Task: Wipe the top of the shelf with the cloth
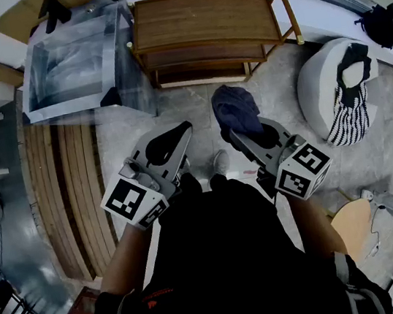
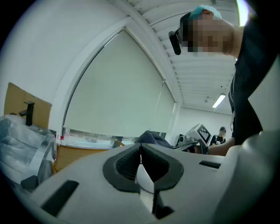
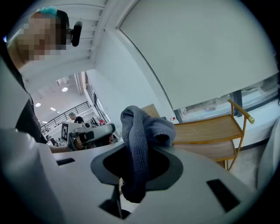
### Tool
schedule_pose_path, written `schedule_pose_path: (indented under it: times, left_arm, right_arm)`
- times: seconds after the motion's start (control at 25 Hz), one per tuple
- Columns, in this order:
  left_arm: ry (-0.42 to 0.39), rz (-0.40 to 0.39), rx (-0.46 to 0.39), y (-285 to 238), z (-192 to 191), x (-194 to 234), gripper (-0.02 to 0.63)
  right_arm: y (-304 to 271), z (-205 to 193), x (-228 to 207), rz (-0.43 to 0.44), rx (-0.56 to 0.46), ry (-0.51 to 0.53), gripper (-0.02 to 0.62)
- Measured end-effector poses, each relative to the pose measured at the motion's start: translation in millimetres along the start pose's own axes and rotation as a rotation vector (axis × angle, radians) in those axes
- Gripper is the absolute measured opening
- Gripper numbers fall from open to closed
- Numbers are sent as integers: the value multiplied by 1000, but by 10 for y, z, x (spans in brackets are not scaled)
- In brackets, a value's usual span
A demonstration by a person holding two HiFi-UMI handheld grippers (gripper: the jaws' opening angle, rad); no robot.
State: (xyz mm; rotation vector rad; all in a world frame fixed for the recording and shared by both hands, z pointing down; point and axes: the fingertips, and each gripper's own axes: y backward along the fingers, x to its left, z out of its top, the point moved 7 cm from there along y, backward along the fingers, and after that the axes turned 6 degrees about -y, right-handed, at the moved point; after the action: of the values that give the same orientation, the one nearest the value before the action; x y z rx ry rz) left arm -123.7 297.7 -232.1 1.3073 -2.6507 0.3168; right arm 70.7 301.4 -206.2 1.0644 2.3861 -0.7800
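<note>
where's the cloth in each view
Head view: cloth centre, in the right gripper, below the wooden shelf.
Left gripper view: cloth peeks just above the shut jaws, wooden shelf at its left.
Right gripper view: cloth centre, clamped between the jaws, wooden shelf at its right.
Shared landmark: the wooden shelf.

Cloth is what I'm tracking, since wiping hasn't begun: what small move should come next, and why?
Probably carry the right gripper forward to the shelf top. Its fingers are shut on the cloth, which is held short of the shelf, not touching it. The left gripper is shut and empty, so it can wait.
</note>
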Motion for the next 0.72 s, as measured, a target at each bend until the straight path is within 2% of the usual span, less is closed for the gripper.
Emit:
schedule_pose_path:
  times: [0.72]
  left_arm:
    - [-14, 73, 7, -348, -299, -490, 20]
  right_arm:
    - [562, -139, -386, 21, 27, 49, 95]
